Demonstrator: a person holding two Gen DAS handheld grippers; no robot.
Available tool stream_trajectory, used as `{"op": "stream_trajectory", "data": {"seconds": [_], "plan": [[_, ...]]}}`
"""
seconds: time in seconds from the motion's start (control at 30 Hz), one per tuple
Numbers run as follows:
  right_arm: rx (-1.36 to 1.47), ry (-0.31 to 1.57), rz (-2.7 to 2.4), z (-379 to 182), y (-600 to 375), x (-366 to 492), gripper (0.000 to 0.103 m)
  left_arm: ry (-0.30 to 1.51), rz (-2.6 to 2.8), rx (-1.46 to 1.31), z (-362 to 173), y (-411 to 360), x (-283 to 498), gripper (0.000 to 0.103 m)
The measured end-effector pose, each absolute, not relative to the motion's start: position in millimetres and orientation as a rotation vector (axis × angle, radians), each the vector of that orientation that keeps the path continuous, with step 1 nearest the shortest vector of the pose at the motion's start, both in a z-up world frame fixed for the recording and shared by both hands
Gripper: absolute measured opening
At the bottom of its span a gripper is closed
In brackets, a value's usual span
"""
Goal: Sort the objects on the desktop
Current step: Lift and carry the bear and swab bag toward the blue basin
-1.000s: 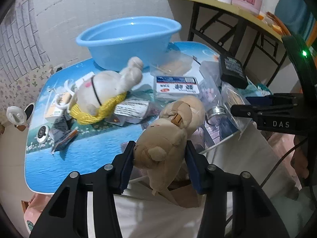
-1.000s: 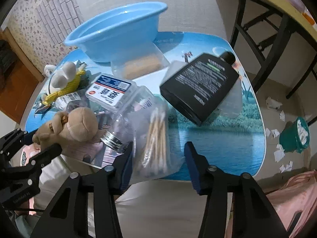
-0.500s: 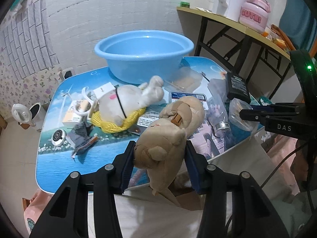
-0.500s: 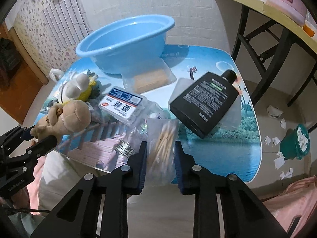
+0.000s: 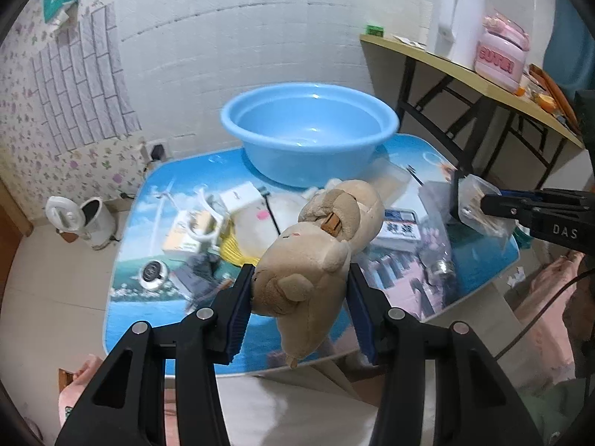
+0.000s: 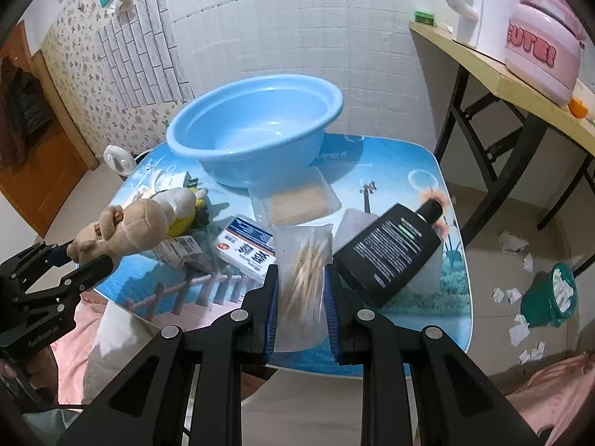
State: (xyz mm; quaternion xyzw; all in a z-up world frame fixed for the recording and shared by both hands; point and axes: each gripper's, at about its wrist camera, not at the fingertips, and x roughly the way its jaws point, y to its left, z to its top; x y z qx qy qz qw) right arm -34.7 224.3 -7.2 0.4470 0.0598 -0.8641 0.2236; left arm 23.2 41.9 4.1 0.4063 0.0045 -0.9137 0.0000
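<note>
White wall tiles stand behind my low table (image 5: 156,319), where the left tongs (image 5: 300,310) squeeze a brown teddy (image 5: 316,256), raised clear for sorting, probably into the blue basin (image 5: 308,130). From the right view, my right tongs (image 6: 300,306) are closed on a bag of cotton swabs (image 6: 305,271), lifted above the table edge.

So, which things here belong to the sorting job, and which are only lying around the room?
Belong to the job:
- brown plush bear, in the left gripper
- bag of cotton swabs, in the right gripper
- black bottle
- white plush toy
- blue basin

Just lying about:
- pink appliance
- green bin
- white kettle
</note>
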Motion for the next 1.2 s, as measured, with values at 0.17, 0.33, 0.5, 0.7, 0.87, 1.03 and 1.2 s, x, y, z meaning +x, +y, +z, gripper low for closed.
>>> {"op": "stream_trajectory", "data": {"seconds": [0.17,0.33,0.5,0.7,0.87,1.03,1.2], "plan": [[1.197,0.201,-2.389,1.6,211.6,-39.5,0.020,0.035,-2.818,1.205,14.1,30.1,17.8,0.047],[1.147,0.221,-2.383,13.9,201.8,-45.3,0.020,0.053,-2.807,1.156,24.1,22.1,11.9,0.047],[1.113,0.230,-2.381,23.4,191.7,-54.5,0.020,0.066,-2.797,1.106,36.3,13.4,1.4,0.047],[1.085,0.221,-2.375,32.1,183.1,-66.0,0.020,0.074,-2.804,1.059,49.4,8.3,-14.2,0.047],[1.067,0.221,-2.368,37.7,176.3,-71.7,0.020,0.061,-2.815,1.043,55.3,10.9,-25.8,0.047],[1.033,0.218,-2.372,47.7,171.5,-79.0,0.020,0.050,-2.823,1.035,58.2,12.2,-37.4,0.047],[0.987,0.221,-2.382,60.4,171.0,-85.7,0.020,0.036,-2.828,1.041,58.3,14.4,-47.9,0.047]]}}
